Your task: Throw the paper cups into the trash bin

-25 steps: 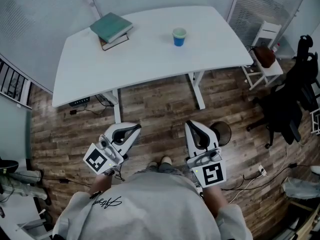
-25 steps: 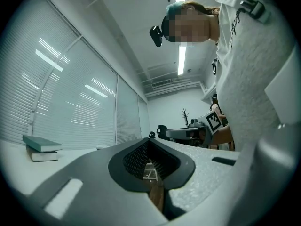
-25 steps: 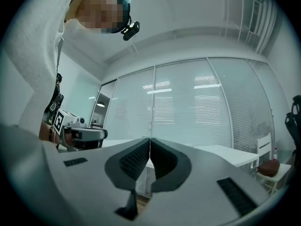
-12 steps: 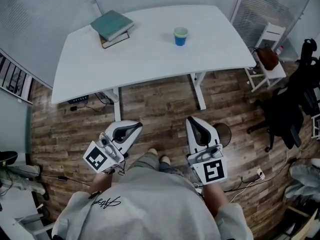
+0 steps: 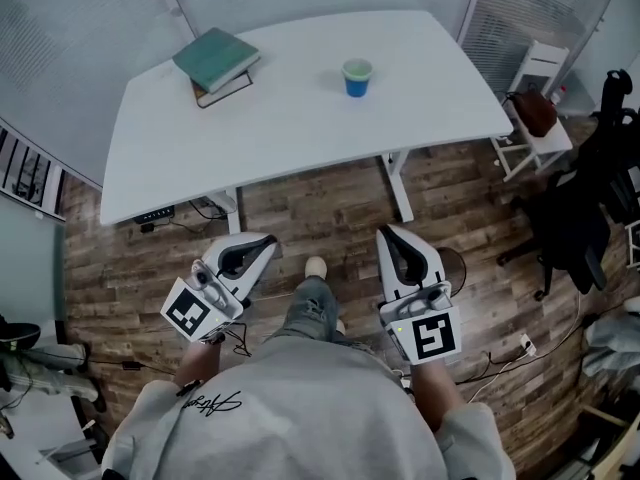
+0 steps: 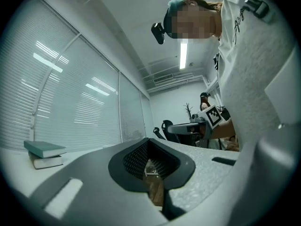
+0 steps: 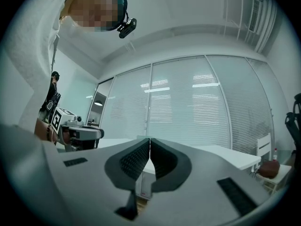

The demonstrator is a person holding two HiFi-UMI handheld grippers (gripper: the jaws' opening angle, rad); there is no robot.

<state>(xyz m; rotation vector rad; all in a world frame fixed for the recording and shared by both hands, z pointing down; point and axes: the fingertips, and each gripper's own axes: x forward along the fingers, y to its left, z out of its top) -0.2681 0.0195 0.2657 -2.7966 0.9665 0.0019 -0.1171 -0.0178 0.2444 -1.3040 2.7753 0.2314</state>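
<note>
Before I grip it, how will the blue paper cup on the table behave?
The paper cup looks small, so it is probably light and easily crushed. It stands upright on the smooth table, so a push would likely slide or tip it.

Blue paper cup [image 5: 357, 77], white table [image 5: 300, 123], teal book [image 5: 215, 56], brown wood-plank floor [image 5: 320, 203]

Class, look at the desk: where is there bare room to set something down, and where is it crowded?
Free on the desk: between books and cup; the whole near half; the right end past the cup. Crowded only at the far-left corner, by the books.
</note>
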